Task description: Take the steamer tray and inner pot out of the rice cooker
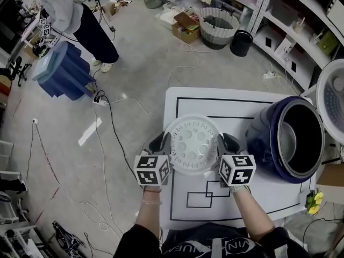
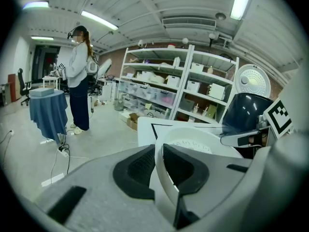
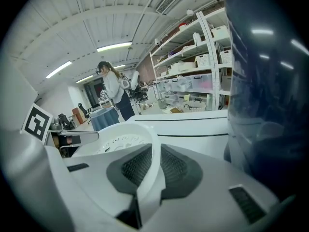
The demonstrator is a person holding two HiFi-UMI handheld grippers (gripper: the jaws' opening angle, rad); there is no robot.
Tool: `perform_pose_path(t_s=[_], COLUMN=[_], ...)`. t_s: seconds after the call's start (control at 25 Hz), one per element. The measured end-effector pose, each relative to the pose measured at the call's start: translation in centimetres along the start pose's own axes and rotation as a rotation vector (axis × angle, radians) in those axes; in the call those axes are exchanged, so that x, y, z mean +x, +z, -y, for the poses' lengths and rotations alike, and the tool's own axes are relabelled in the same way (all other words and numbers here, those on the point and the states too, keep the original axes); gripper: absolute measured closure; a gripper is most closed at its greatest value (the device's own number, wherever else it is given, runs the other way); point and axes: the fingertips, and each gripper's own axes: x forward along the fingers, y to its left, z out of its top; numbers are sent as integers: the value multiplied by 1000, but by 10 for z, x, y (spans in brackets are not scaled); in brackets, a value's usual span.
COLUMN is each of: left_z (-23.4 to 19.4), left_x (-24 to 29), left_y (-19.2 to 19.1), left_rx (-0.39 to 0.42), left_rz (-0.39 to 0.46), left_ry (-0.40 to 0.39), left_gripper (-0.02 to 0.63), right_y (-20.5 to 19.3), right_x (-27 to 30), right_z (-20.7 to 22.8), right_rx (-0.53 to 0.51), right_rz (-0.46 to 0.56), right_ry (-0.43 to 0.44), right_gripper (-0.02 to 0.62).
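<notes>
The round white perforated plastic steamer tray (image 1: 192,144) is out of the cooker, held roughly level over the white counter (image 1: 183,98) with black outlined boxes, just left of the dark blue rice cooker (image 1: 267,138); whether its base already touches the counter cannot be told. The left gripper (image 1: 160,144) has its dark ribbed fingers (image 2: 140,166) closed on the tray's thin upright rim, one inside the wall and one outside; the right gripper (image 1: 228,143) clamps the opposite rim the same way with its own fingers (image 3: 137,167). The metal inner pot (image 1: 290,140) sits in the cooker body, whose white-lined lid (image 1: 333,98) stands open at the right. The step in hand looks like setting the tray down; doing it well means keeping both sides at one height so the tray lands flat, lowering until the base bears on the counter, then letting go on both sides together; the thin rim could flex or slip if one side releases first, and the spot should leave room beside the cooker for the pot.
</notes>
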Motion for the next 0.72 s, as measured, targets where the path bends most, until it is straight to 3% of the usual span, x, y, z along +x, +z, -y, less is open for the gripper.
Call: perform_pose_path(t_s=[0.28,0.4,0.72], left_z=[2,4,-6], left_x=[2,2,-20], left_y=[-2,0,14], left_rx=[6,6,38], left_rz=[13,28,74], left_ry=[-13,-23,36], left_gripper=[555,548,514], right_y=[0,4,17], right_x=[2,1,-14], right_z=[-1,-4,-16], right_rx=[-55,-63,-111], right_rz=[1,25,100], right_ry=[-10,12,33], right_gripper=[529,476,442])
